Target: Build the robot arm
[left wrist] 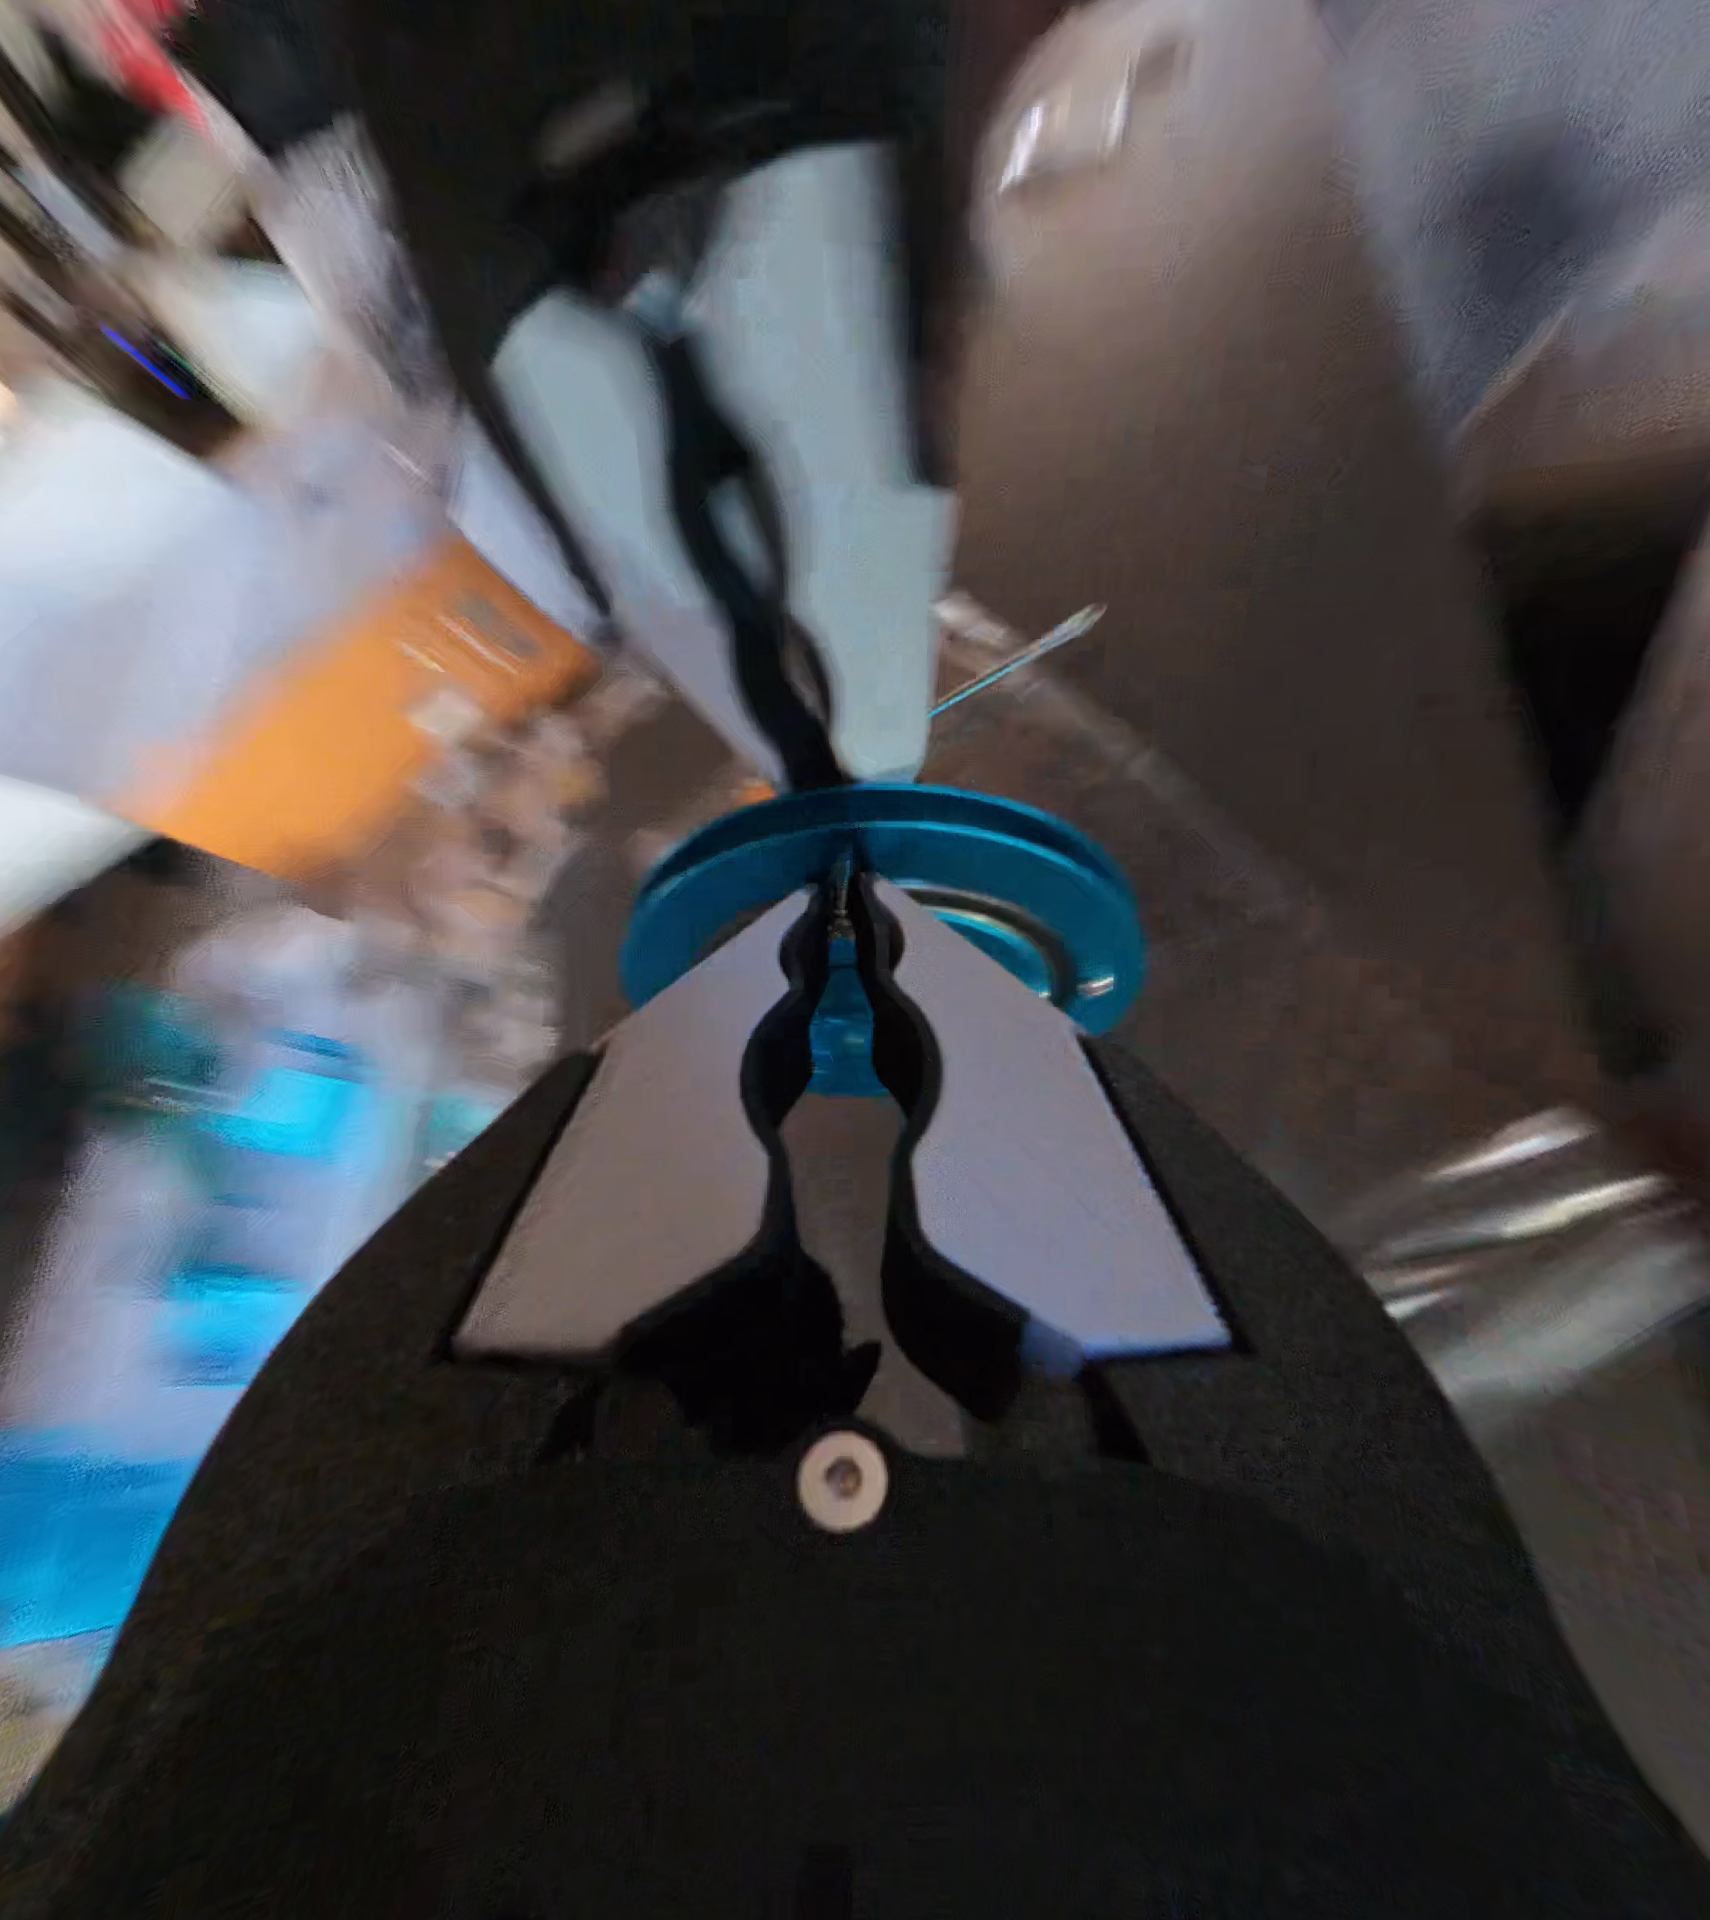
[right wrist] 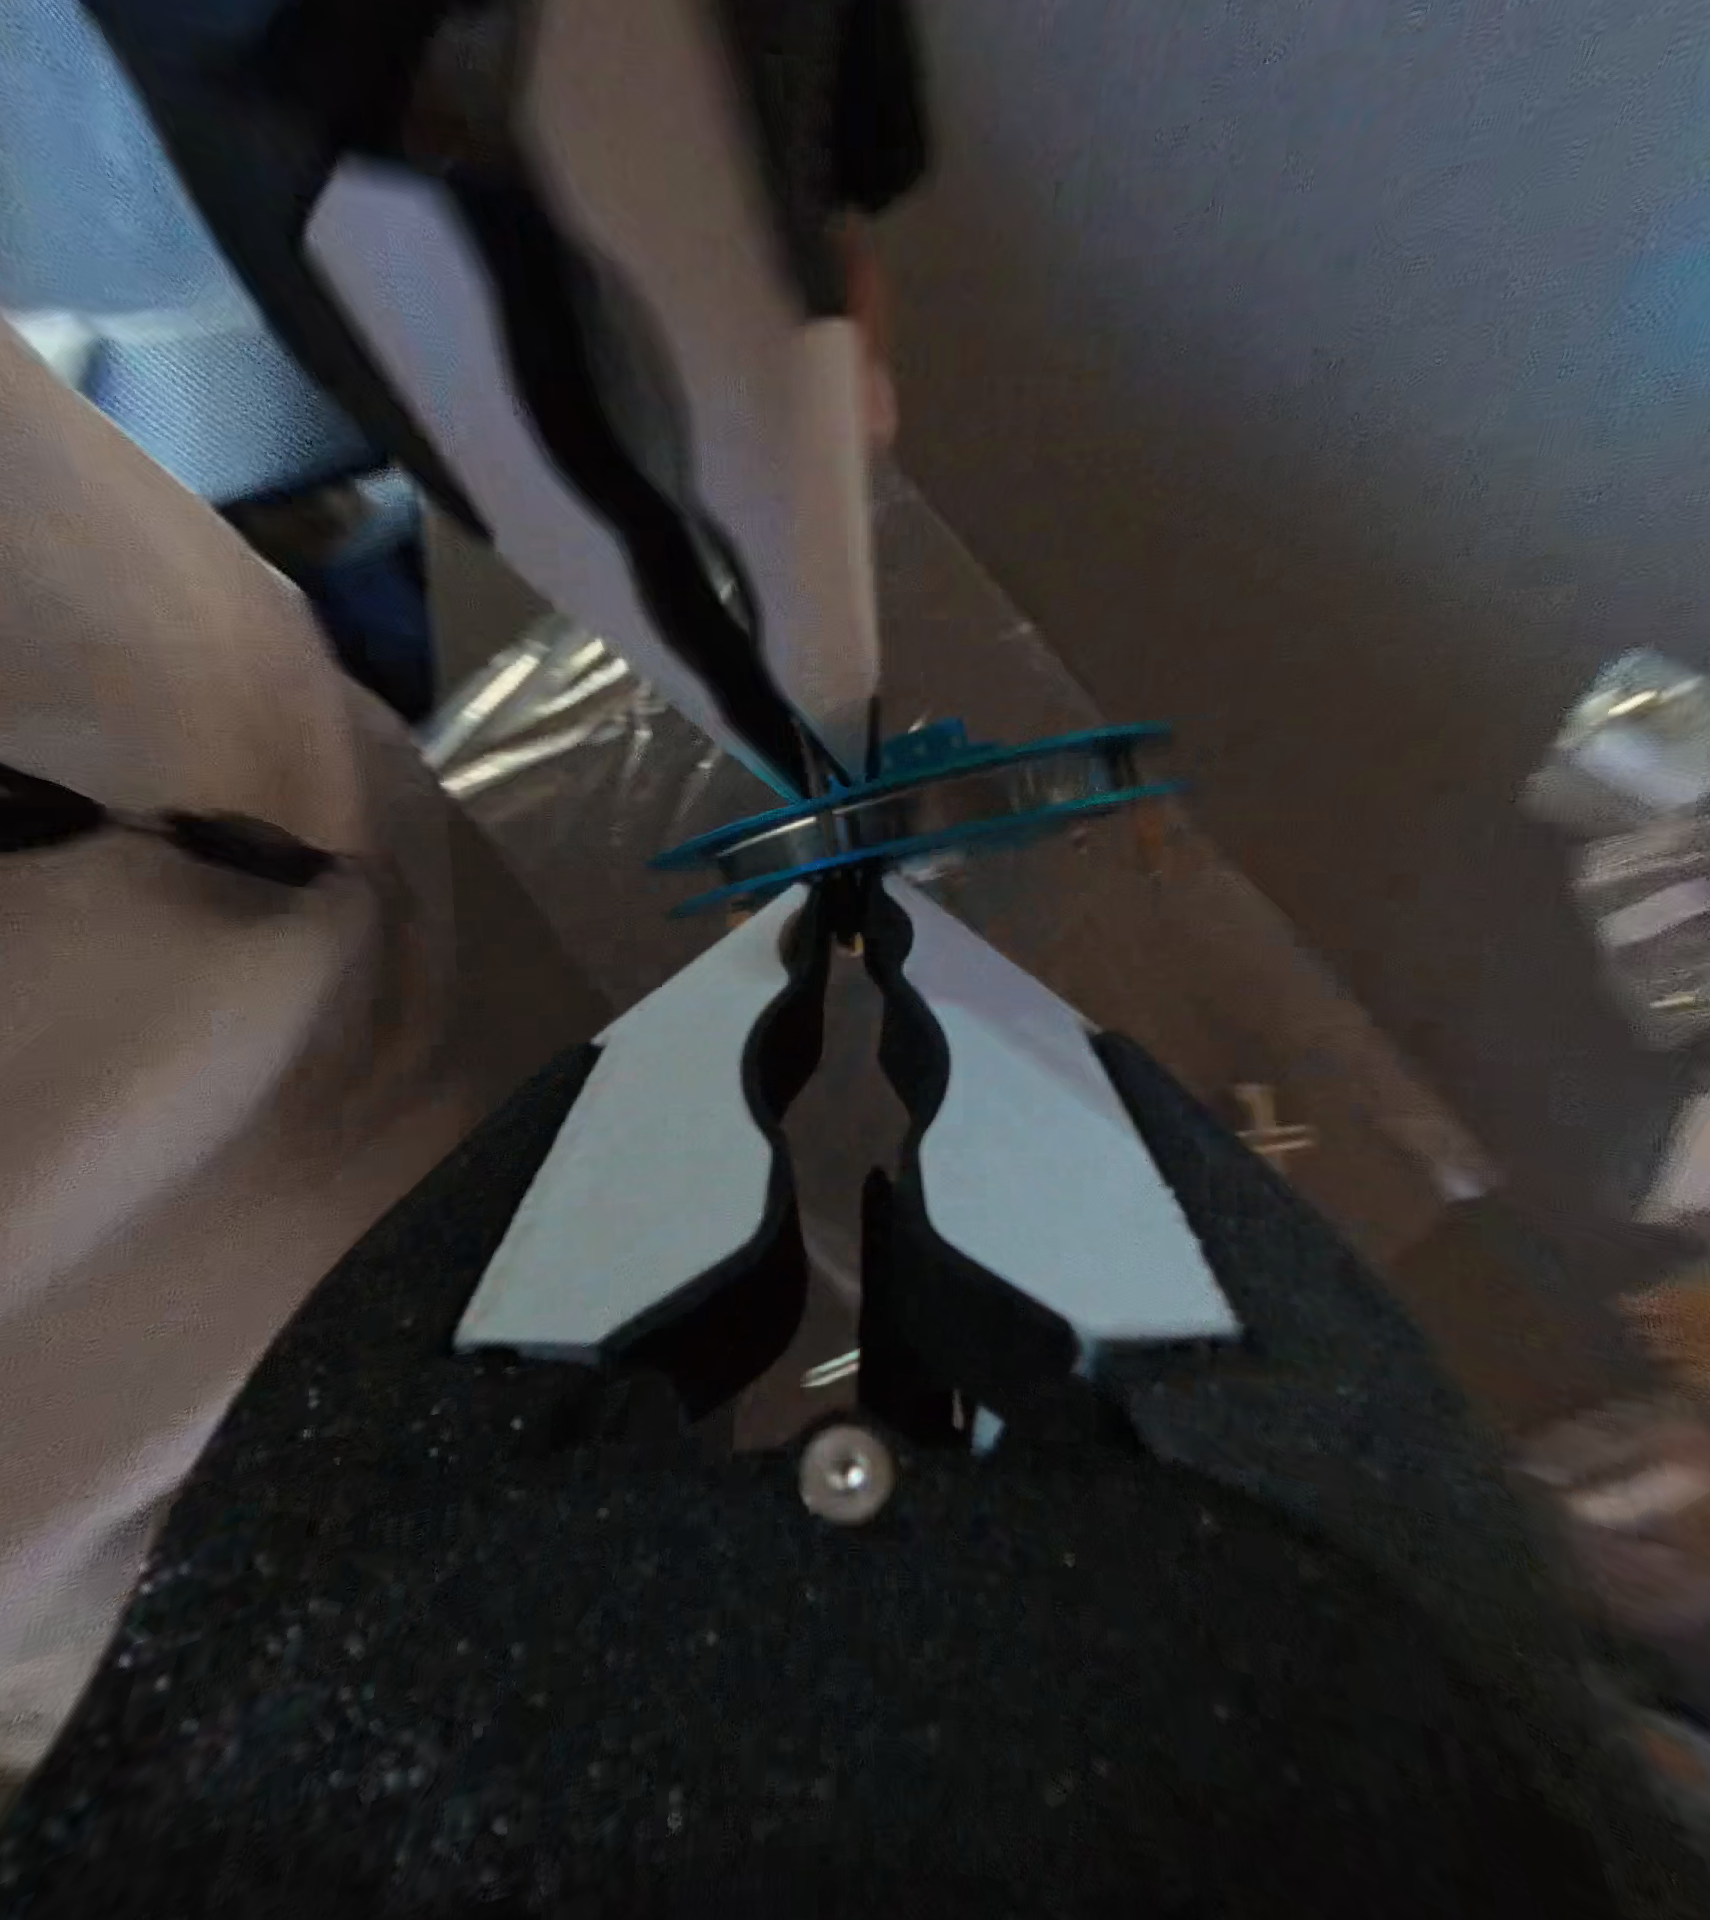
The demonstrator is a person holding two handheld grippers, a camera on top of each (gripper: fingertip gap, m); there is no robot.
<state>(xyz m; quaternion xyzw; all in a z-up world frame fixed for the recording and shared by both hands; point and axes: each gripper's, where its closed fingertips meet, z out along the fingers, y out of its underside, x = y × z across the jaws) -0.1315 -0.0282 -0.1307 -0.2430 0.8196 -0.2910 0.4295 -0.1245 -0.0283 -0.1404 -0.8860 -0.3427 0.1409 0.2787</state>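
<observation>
Left tongs [left wrist: 846, 883] are clamped on the rim of the blue spool [left wrist: 882, 904]; right tongs [right wrist: 846, 894] are clamped on the same spool, opposite side. Spool is held clear above the brown bench [right wrist: 1350, 416]. Surroundings are blurred.

**Brown tabletop under heavy blur**

A dull brown tabletop [right wrist: 1350, 468] fills the background of both wrist views. Crinkled clear plastic film [right wrist: 529, 707] lies on it, and more shiny film [left wrist: 1516, 1226] shows toward the right in the left wrist view. Along the tabletop's left side in that view sit an orange box [left wrist: 363, 707] and smeared blue-and-white items [left wrist: 238, 1122], too blurred to identify. Whether they touch one another cannot be told.
</observation>
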